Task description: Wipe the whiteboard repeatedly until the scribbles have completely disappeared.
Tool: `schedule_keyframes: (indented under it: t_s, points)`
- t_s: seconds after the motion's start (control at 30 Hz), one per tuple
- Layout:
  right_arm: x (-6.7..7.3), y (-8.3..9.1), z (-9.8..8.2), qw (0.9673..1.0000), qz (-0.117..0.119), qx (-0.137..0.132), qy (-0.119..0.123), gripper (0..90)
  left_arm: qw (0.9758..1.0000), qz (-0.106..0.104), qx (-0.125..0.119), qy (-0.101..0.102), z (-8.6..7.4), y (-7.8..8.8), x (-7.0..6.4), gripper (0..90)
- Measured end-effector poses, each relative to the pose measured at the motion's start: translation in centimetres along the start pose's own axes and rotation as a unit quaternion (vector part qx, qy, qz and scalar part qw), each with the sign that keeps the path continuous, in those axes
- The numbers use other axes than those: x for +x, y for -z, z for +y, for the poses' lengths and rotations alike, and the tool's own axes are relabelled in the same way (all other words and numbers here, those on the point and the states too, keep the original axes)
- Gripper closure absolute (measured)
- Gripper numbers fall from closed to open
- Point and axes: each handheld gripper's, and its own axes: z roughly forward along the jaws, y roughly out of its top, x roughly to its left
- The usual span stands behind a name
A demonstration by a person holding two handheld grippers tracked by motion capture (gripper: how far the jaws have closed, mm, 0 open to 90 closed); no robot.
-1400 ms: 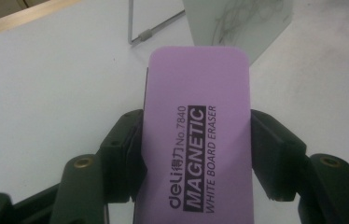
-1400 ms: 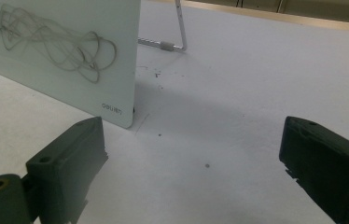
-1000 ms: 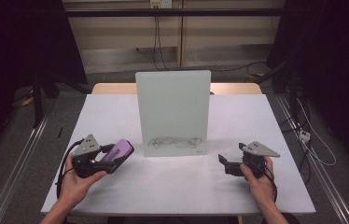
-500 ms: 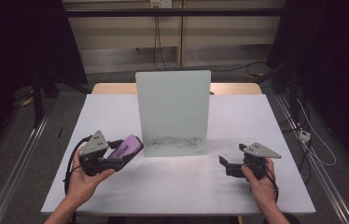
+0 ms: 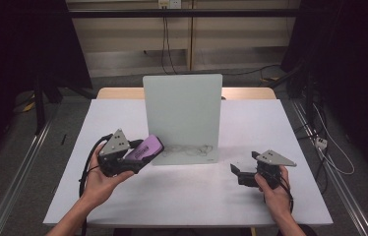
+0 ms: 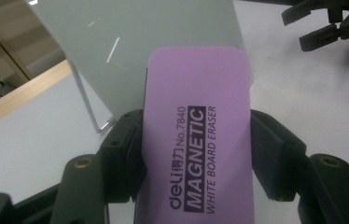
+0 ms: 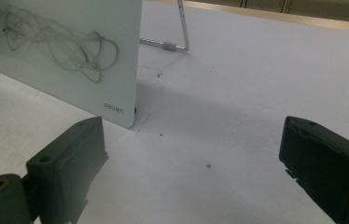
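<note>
Purple eraser [image 5: 145, 148] clamped between left gripper [image 5: 132, 156] fingers, raised just left of whiteboard [image 5: 182, 113]. Right gripper [image 5: 241, 175] fingers apart, empty. Next, likely: press eraser flat onto scribble [image 5: 187, 149], wipe across.

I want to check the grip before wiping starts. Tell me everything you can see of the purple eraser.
The purple eraser is a flat rounded-corner block, plastic by its look, printed in black "deli No.7840 MAGNETIC WHITE BOARD ERASER". The left gripper holds it by its long sides, black fingers pressed against both. It sits lifted off the table, tilted, its free end pointing toward the lower left of the upright whiteboard, near the scribble but not touching it.
</note>
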Motion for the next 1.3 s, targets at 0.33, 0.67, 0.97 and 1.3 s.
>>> schedule_keyframes:
  t_s: [0.33,0.67,0.97,1.3]
  points:
    - [0.0,0.0,0.0,1.0000,0.000,-0.001,0.001,7.2,0.9995,-0.018,0.010,-0.023,1.3,-2.2,-0.5,40.5]
    - [0.4,0.0,0.1,1.0000,0.000,-0.001,0.006,7.2,0.9977,-0.045,0.028,-0.042,2.8,-4.0,-0.3,40.6]
    - [0.3,0.0,0.1,1.0000,0.002,-0.001,0.005,7.2,0.9936,-0.070,0.052,-0.072,4.2,-5.6,0.6,40.5]
    - [0.3,0.1,0.1,1.0000,0.000,-0.002,0.003,7.0,0.9946,-0.056,0.041,-0.077,3.0,-6.3,0.8,40.6]
